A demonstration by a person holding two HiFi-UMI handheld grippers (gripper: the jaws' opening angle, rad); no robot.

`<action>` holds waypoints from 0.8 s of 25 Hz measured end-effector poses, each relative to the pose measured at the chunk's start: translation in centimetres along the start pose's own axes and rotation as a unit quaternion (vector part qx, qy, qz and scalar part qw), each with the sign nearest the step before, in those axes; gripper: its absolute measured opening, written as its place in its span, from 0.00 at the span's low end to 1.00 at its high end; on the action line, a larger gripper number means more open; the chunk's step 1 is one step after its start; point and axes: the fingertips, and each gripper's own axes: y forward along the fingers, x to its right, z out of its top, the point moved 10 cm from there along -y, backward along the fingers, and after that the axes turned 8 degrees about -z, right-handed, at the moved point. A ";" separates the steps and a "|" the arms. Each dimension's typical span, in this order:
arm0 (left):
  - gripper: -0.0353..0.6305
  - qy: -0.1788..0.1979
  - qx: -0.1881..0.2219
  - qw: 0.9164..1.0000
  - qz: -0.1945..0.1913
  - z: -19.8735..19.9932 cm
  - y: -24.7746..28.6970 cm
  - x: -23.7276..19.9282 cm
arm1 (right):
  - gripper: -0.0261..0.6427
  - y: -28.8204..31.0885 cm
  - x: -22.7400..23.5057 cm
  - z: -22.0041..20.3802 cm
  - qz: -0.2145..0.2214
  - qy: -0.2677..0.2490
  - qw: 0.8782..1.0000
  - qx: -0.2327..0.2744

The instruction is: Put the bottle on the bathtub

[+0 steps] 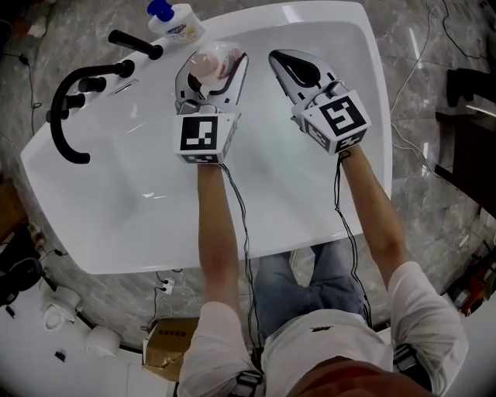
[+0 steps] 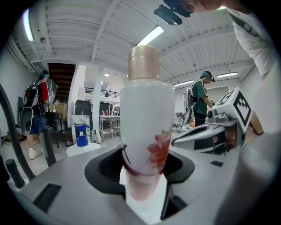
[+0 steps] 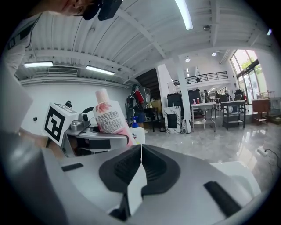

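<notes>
You had the bottle (image 2: 147, 118) clamped in your left gripper (image 1: 211, 77), jaws closed on its lower body, so it stood upright with the pink cap topmost. It hung over the basin near the far edge of the bathtub (image 1: 333, 17), not resting on anything. Your right gripper (image 1: 298, 70) was just beside it, jaws pressed together on nothing.

The bottle looked like smooth, glossy plastic, so I'd judge it fairly light, a little squeezable and prone to slip. It was tall for its base, so it would probably tip easily on the slick rim. The low hold on the body seemed right for setting it down flat.

At the far-left corner a blue-capped bottle (image 1: 172, 18) already sat on the rim, and the black faucet (image 1: 74, 101) took up the left edge.
</notes>
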 end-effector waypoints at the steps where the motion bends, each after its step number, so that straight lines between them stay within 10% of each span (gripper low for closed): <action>1: 0.41 -0.001 0.000 1.000 0.001 -0.4 0.3 -0.3 | 0.03 0.5 0.1 -0.4 -0.001 0.000 1.000 -0.001; 20: 0.41 0.006 -0.009 1.000 0.002 -4.6 6.7 -4.7 | 0.03 7.7 3.0 -3.6 -0.004 -0.040 0.999 -0.002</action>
